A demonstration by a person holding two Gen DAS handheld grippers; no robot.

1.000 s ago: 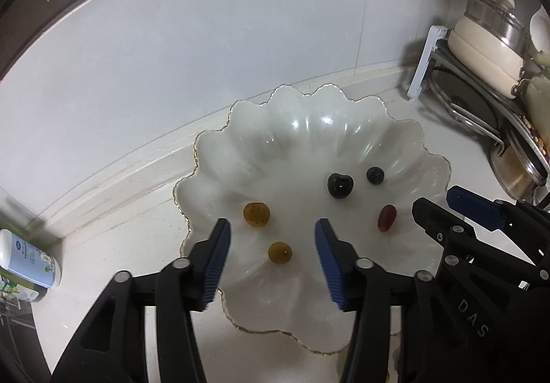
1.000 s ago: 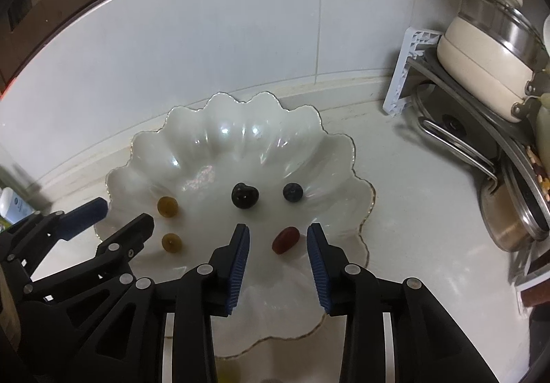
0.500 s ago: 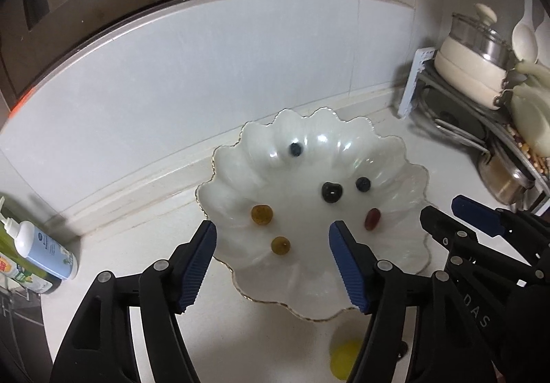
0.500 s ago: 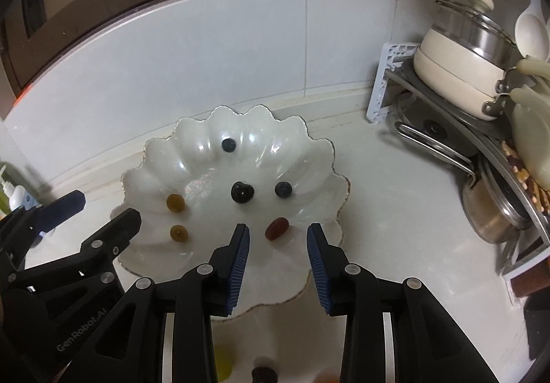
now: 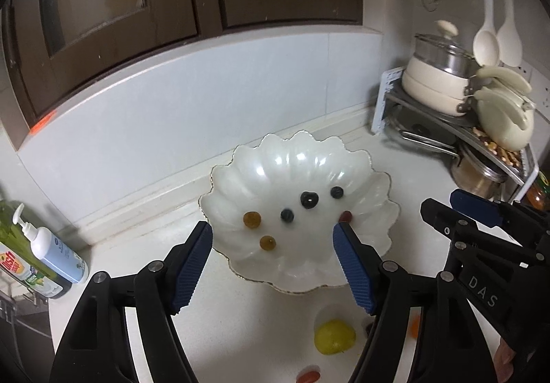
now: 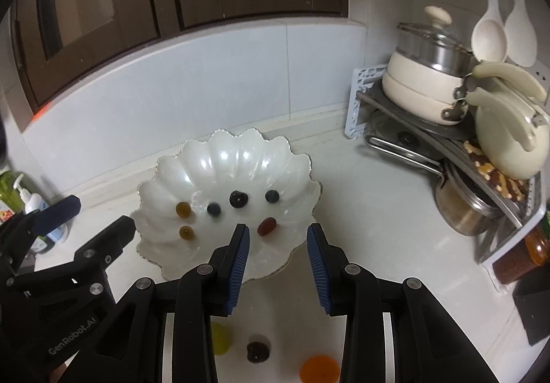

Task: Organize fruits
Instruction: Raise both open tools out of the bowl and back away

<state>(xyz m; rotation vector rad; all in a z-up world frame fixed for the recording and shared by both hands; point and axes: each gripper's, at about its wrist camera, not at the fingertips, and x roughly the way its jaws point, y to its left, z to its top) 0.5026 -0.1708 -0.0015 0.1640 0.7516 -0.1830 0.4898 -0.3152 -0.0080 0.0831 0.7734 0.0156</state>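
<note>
A: Left wrist view: the left gripper (image 5: 273, 242), fingers spread wide and empty, has pulled back from the scalloped dish (image 5: 374, 245). A second blueberry (image 5: 287, 215) now lies in the dish, just left of the dark cherry (image 5: 309, 200).

B: So that drop is judged done. What remains?

A: Right wrist view: the right gripper (image 6: 276, 245), fingers half open and holding nothing, has also drawn back from the dish (image 6: 302, 245). Below it, on the table (image 6: 378, 211), wait a green fruit (image 6: 220, 337), a dark berry (image 6: 257, 351) and an orange fruit (image 6: 319, 368).
</note>
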